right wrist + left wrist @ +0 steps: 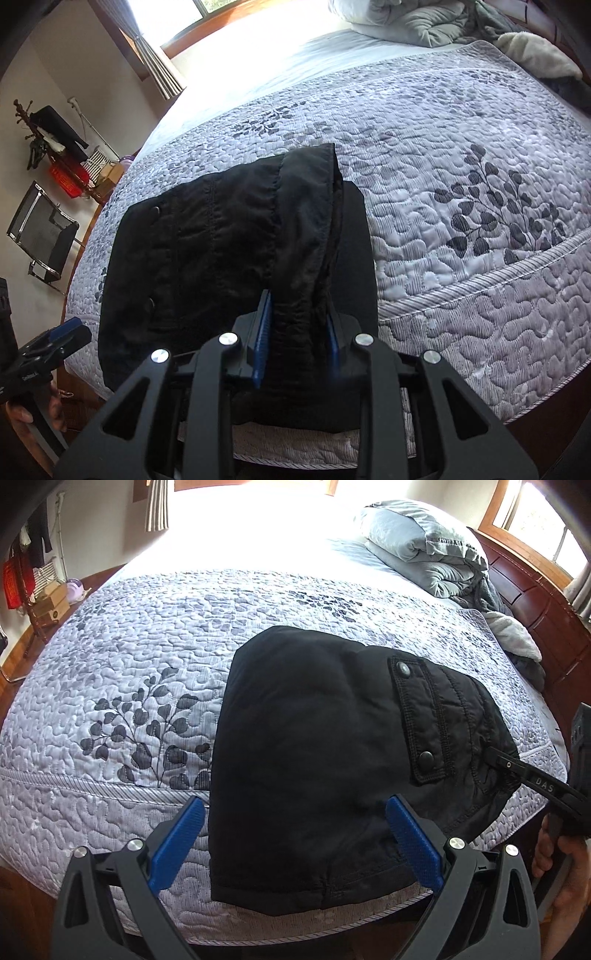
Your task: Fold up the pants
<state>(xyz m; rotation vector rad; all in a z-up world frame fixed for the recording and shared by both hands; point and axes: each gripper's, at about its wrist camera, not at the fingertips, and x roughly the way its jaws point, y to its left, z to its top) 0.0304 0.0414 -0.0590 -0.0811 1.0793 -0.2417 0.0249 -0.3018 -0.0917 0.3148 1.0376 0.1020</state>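
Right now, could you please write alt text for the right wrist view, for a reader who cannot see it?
The right tongs pinch a bunched edge of folded black pants lying on a grey leaf-print quilt on a bed. The left tongs sit at the lower left, off the fabric, with grey bedding piled behind.

The left claw (295,816) has a dark grey plastic frame with triangular cut-outs and four round silver screw heads across its arms. Its two fingers carry bright blue pads (413,843) with a fine cross-hatched grip pattern. The right claw (297,325) is built the same: black frame, silver screw heads, thin blue ribbed pads. White letters "DAS" are printed along one of its black fingers (532,773).
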